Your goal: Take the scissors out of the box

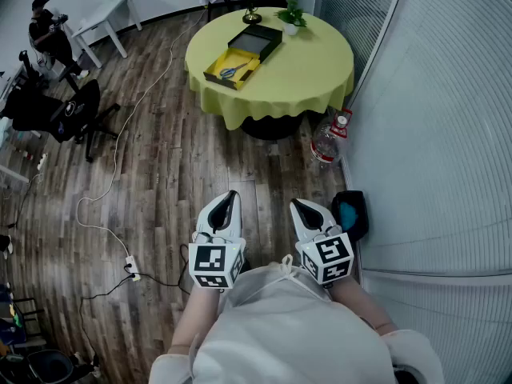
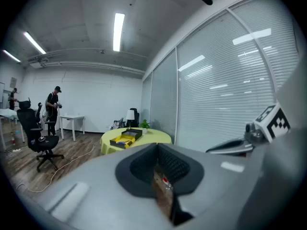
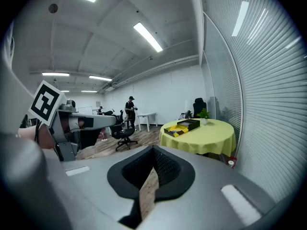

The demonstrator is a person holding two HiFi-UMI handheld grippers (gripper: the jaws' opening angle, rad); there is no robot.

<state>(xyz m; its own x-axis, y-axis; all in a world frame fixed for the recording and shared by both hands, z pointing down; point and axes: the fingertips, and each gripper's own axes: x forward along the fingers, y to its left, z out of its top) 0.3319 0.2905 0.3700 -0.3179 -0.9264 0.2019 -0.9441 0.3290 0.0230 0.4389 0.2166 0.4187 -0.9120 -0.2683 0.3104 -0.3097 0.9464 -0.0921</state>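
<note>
Scissors (image 1: 233, 71) sit in the box (image 1: 244, 56) far ahead; we must approach, left tongs (image 1: 230, 198) and right tongs (image 1: 298, 206) closed, empty.

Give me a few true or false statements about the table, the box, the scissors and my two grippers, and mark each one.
1. The scissors lie in the open yellow-lined box. True.
2. The left gripper holds the scissors. False: it is shut on nothing, far from the table.
3. The table wears a yellow-green cloth. True.
4. The small plant stands on the floor. False: it stands on the table, beyond the box.
5. The right gripper hovers over the box. False: it is close to the person, shut and empty.
6. A bottle stands on the floor beside the table. True.
</note>
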